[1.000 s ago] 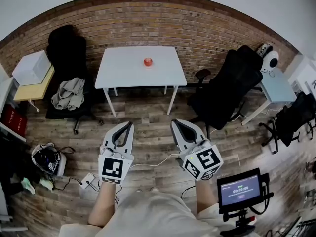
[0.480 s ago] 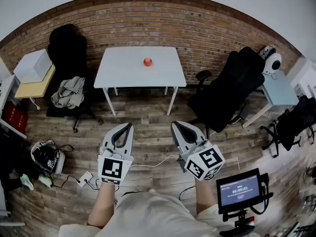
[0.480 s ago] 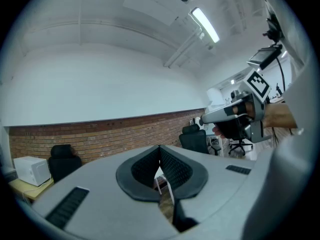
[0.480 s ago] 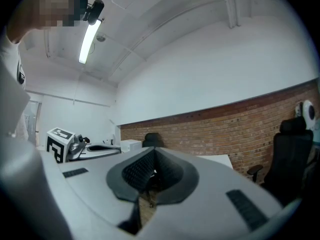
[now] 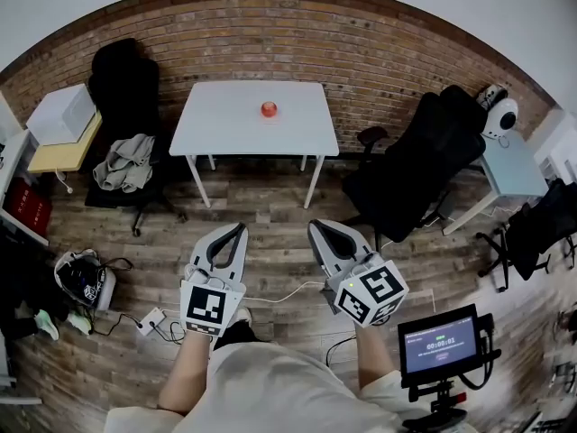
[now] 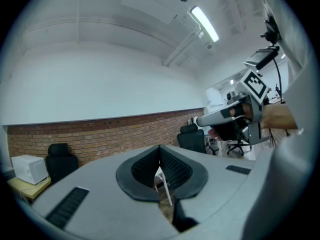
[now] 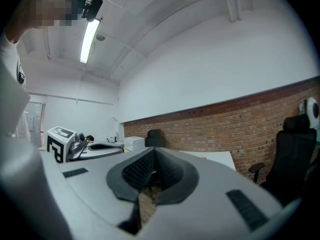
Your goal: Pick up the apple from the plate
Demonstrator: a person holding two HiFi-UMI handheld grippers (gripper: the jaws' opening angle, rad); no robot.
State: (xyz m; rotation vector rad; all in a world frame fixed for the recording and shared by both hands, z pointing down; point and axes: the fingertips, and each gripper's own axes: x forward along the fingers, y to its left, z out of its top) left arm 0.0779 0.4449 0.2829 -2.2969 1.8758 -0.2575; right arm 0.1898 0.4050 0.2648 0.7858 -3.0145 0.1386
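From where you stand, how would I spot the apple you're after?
Look at the brick wall ahead; a white table stands in front of it, between two black chairs. Near the table's far edge sits the apple: small, round and red, the only spot of colour on that white top.

White table (image 5: pixel 225 124) by brick wall (image 5: pixel 388 57), black office chair (image 5: pixel 419 170) alongside

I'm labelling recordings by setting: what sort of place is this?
Probably an office or lab workroom: swivel office chairs, a white table by a brick wall, and small side desks.
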